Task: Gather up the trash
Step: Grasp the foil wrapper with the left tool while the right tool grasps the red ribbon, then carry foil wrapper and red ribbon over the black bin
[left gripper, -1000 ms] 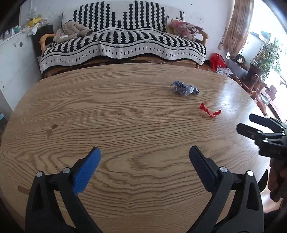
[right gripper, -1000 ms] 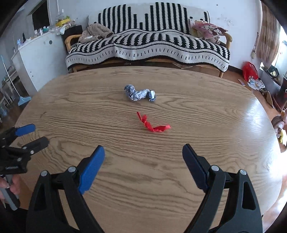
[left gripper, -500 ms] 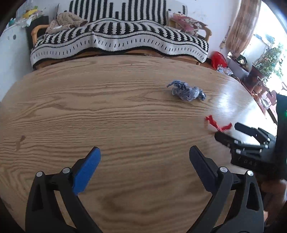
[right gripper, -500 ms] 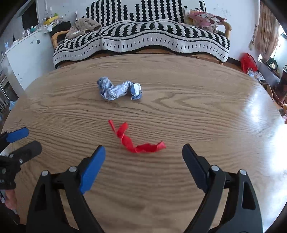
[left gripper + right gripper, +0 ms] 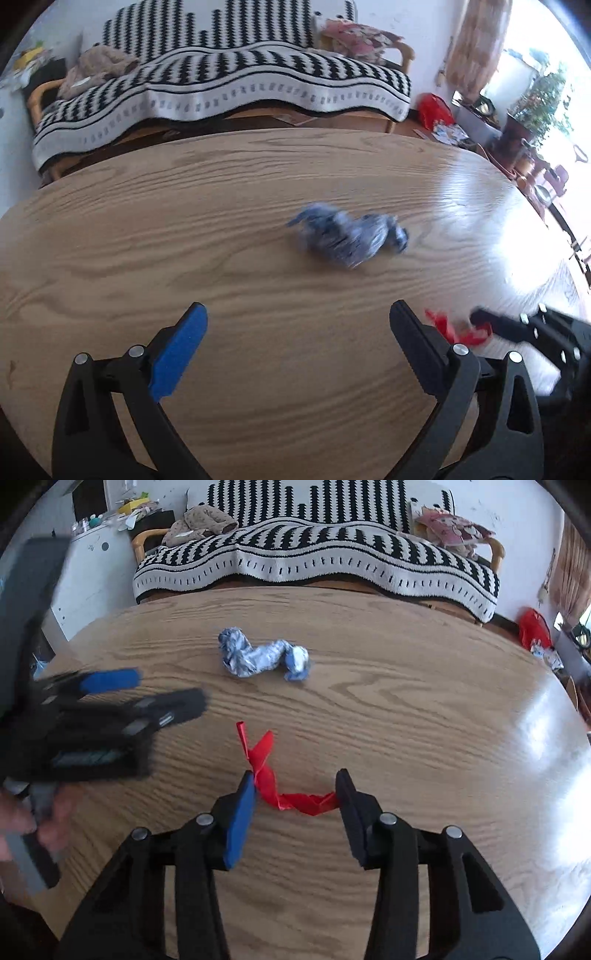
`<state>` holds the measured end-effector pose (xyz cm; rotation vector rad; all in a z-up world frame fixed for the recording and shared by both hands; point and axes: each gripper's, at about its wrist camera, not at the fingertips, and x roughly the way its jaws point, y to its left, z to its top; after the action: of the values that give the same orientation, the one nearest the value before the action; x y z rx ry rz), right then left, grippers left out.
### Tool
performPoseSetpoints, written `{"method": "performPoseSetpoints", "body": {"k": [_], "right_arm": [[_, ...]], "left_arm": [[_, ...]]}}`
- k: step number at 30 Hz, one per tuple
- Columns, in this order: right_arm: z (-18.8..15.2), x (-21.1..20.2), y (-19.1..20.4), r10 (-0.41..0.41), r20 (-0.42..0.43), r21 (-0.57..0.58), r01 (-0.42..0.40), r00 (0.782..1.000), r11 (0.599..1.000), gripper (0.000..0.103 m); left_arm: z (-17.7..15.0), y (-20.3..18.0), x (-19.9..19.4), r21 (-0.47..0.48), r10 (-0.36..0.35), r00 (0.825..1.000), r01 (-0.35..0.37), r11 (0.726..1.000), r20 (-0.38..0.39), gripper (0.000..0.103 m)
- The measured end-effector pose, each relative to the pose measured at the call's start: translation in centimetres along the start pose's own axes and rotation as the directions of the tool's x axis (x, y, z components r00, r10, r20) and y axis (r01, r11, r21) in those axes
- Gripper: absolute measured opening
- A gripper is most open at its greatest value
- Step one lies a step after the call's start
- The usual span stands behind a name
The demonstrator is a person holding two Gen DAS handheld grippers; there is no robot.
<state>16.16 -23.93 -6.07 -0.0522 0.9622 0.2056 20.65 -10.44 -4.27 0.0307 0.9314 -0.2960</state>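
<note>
On table (image 5: 406, 709) — red wrapper (image 5: 295, 797) (twisted) | between right gripper (image 5: 295, 805) fingers

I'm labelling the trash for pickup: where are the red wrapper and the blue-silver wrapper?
red wrapper (image 5: 291, 800), right wrist view, on its twisted middle strip.
blue-silver wrapper (image 5: 258, 658), right wrist view, on its crumpled middle.

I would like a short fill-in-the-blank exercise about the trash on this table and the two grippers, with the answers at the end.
1. The twisted wrapper between the right gripper fingers is ____ in colour.
2. The crumpled foil wrapper lies ____ from the camera than the twisted one.
3. The left gripper holds ____.
4. Both pieces of trash lie on a ____ table.

Answers: red; farther; nothing; wooden
</note>
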Motion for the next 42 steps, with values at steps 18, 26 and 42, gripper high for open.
{"method": "performPoseSetpoints", "body": {"k": [18,26,42], "right_arm": [[-3.2,-2.8,-3.4,-0.015,-0.033,0.051,0.017,0.999,0.999,0.043],[-3.8,-5.9,-3.5,-0.03,-0.018,0.068,0.032,0.999,0.997,0.043],[-14.4,-22.3,-16.1,-0.244,0.022,0.256,0.231,0.97,0.939,0.043]], "left_arm": [[3.0,-5.5,3.7,0.033,-0.002,1.0,0.001,0.999,0.014,0.037],[0.8,-5.2,1.0,0.022,0.004,1.0,-0.003,1.0,-0.029,0.032],[-8.0,-18.1,-10.7,0.202,-0.149,0.989,0.142,0.969,0.018,0.032]]}}
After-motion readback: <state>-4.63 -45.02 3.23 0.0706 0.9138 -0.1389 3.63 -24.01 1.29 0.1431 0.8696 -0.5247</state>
